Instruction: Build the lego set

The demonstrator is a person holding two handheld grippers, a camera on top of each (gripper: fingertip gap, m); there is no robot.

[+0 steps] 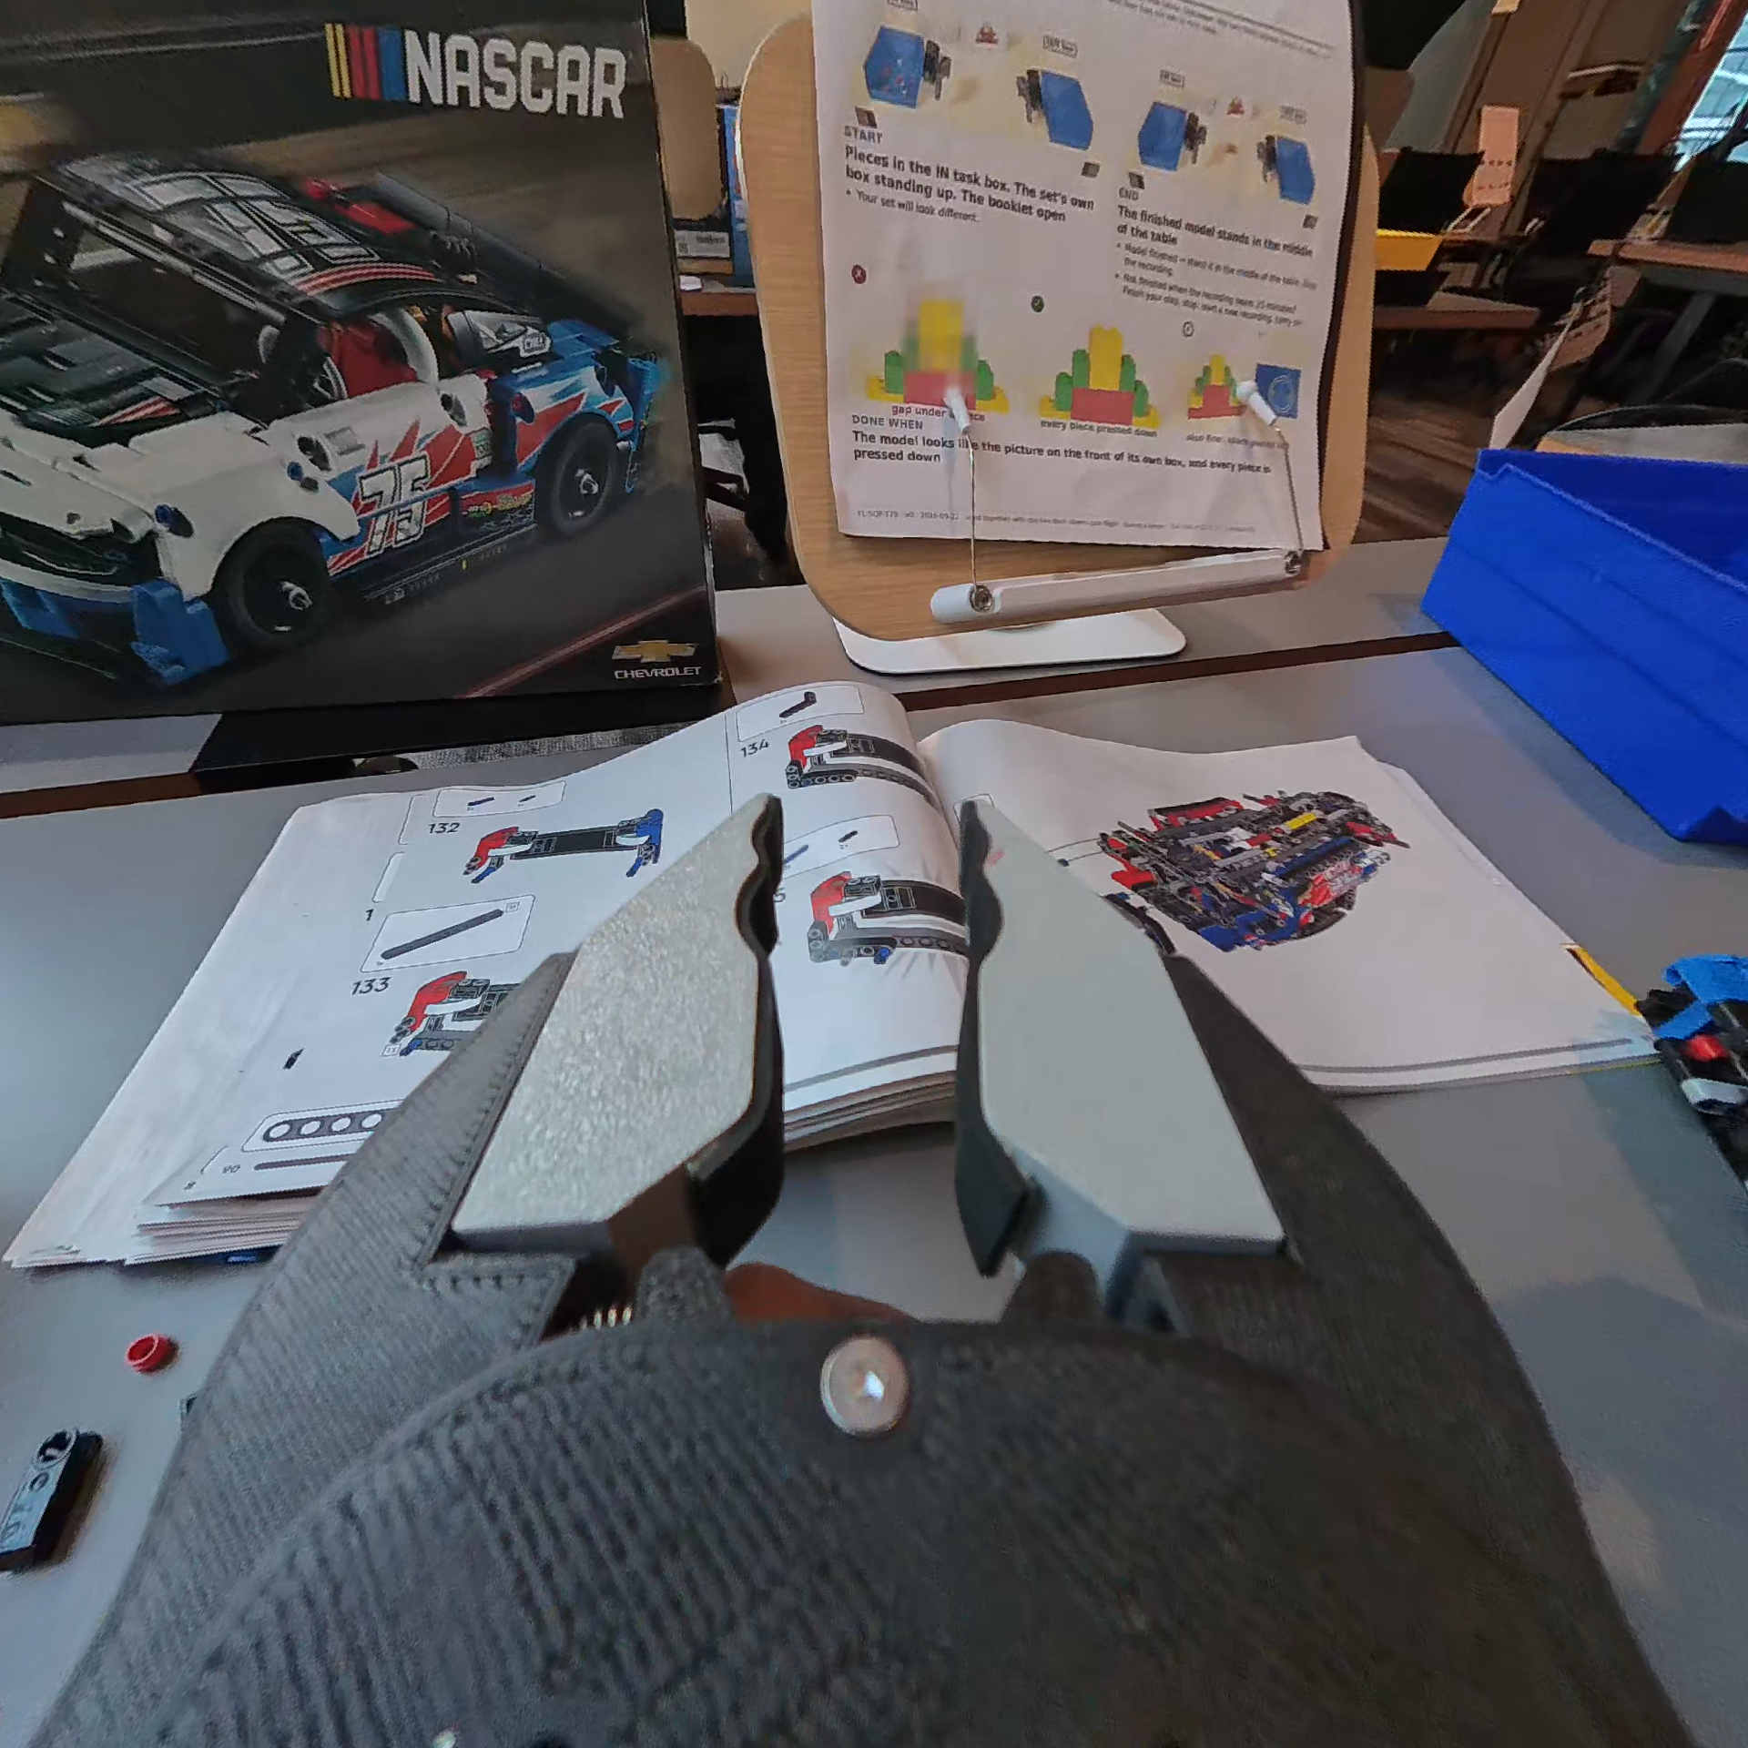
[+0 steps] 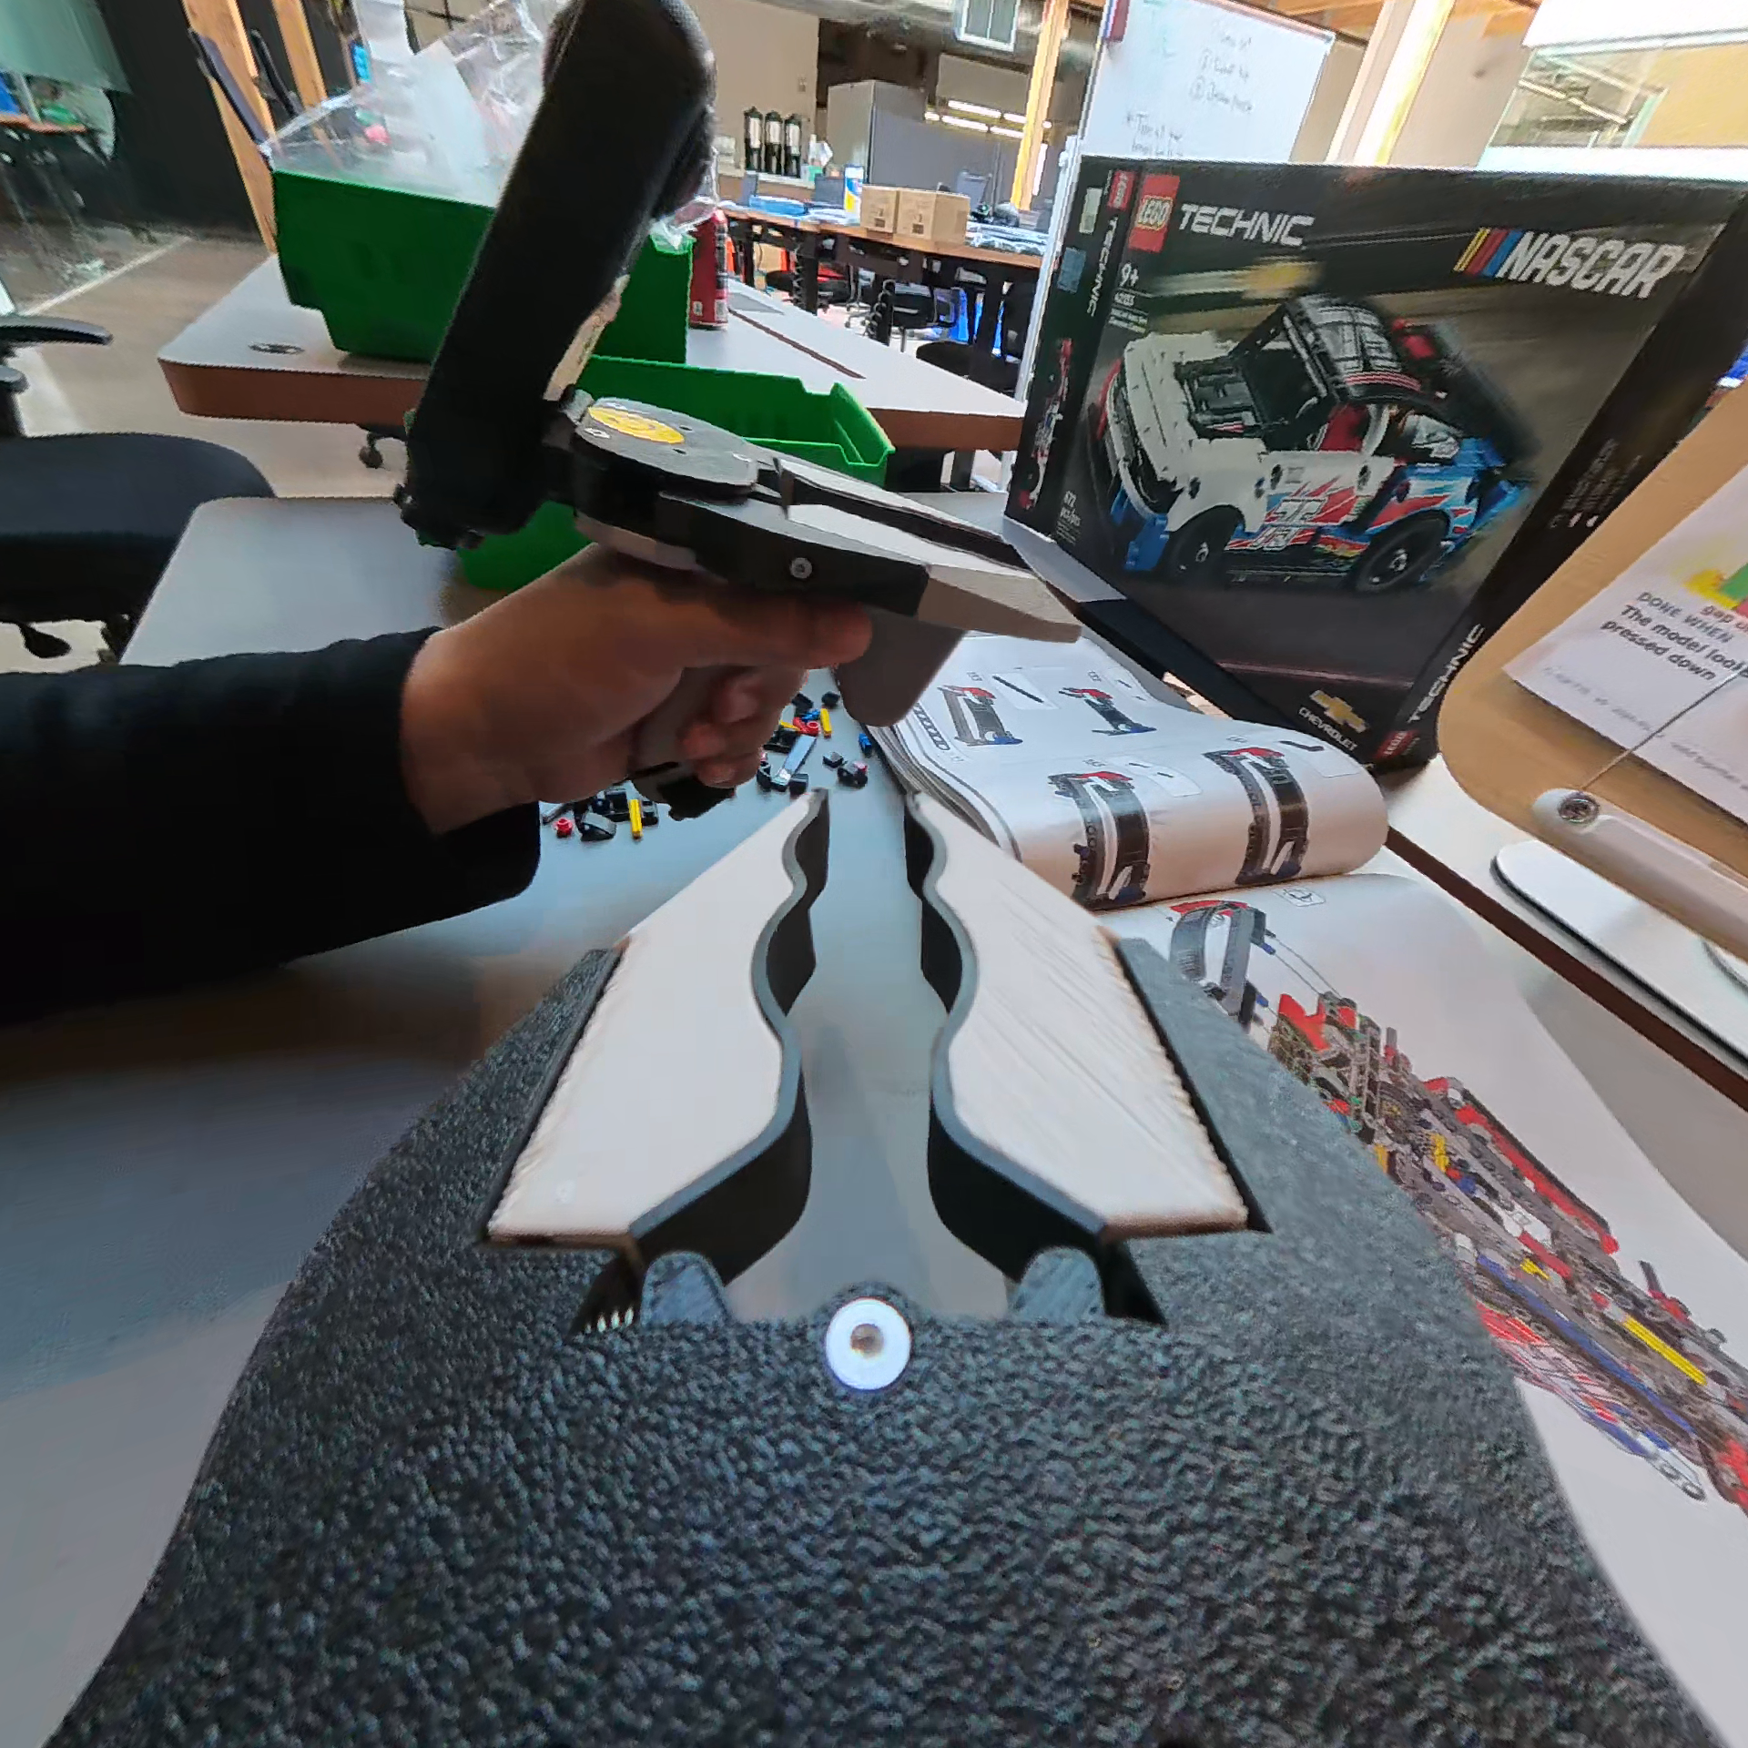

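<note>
Left gripper [image 1: 870, 832]: fingers apart, empty, above the open instruction booklet [image 1: 568, 946] on the grey tabletop [image 1: 1419, 1277].
Right gripper [image 2: 865, 818]: fingers apart, empty.
Set box [image 1: 331, 359]: upright, 11 o'clock in the left wrist view.
Loose pieces [image 2: 719, 766]: scattered at 12 o'clock in the right wrist view.
Partly built model [image 1: 1703, 1031]: 3 o'clock edge, left wrist view.

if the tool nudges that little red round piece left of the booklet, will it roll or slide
The red round piece looks like a short ring lying flat on the table, so a push would probably slide it rather than roll it. It is tiny next to the left tool, so likely very light and apt to skitter. If tipped on edge, it might roll.
</note>
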